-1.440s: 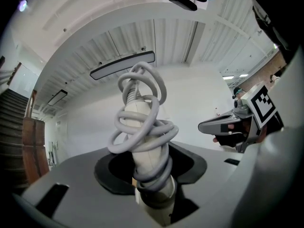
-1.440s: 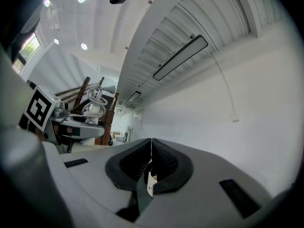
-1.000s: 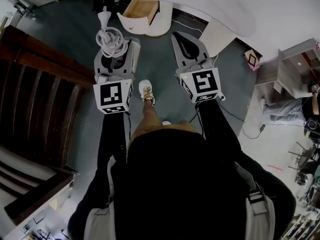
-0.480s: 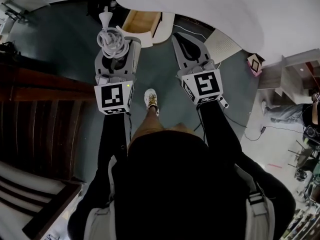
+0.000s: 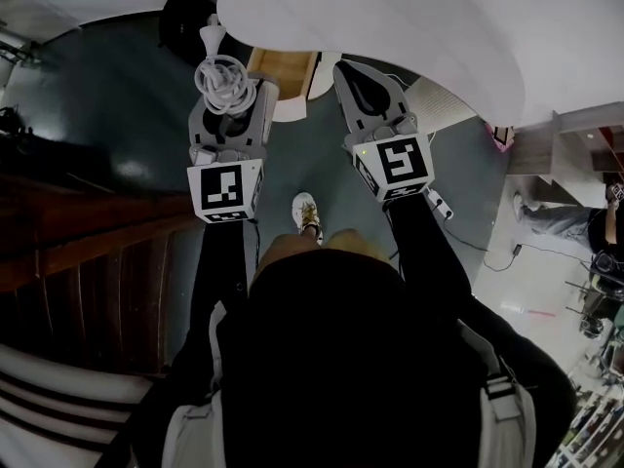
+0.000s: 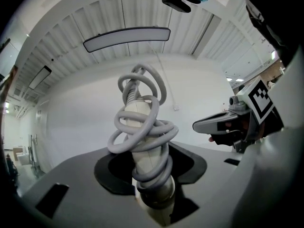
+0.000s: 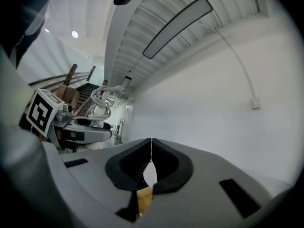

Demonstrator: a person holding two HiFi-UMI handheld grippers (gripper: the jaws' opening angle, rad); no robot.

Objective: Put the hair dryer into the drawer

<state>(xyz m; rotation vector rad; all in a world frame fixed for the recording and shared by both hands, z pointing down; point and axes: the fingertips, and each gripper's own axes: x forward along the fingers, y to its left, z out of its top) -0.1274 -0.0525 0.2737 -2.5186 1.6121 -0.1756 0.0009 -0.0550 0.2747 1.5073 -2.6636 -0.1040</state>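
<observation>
Dark grey floor (image 5: 117,115) with wooden stairs (image 5: 88,261) to the left of the left hand-held gripper (image 5: 232,115). White desk (image 5: 390,18) ahead of both tools.

Left hand-held gripper (image 6: 152,175): jaws partway apart, clamped on the hair dryer (image 6: 140,122). A cream cylindrical part of the dryer stands up out of the jaws. Grey cord (image 5: 222,76) is coiled in loose loops around it, and the white plug (image 5: 207,35) sticks out past the tips. The rest of the dryer is hidden below the jaws and cut off at the bottom edge of the left gripper view. In the head view the gripper body covers most of it, so only the coil and plug show.

Open wooden drawer (image 5: 288,66) sits just ahead, between the two tools and nearer the left one's tips, partly tucked under the desk edge. The dryer is not in it; it is in the left tool, just beside the drawer. The drawer's contents cannot be made out.

One shoe (image 5: 307,213) on the floor shows behind and between the two marker cubes.

Right hand-held gripper (image 5: 351,76): jaws clenched with tips meeting (image 7: 151,151), nothing gripped. A small wood-coloured patch shows through the gap below the pads; too little is visible to name it. The tips reach close under the desk edge, right of the drawer.

Far right of that tool are a grey shelf unit (image 5: 575,130) and another person's legs (image 5: 556,217), partly cut off by the frame.
</observation>
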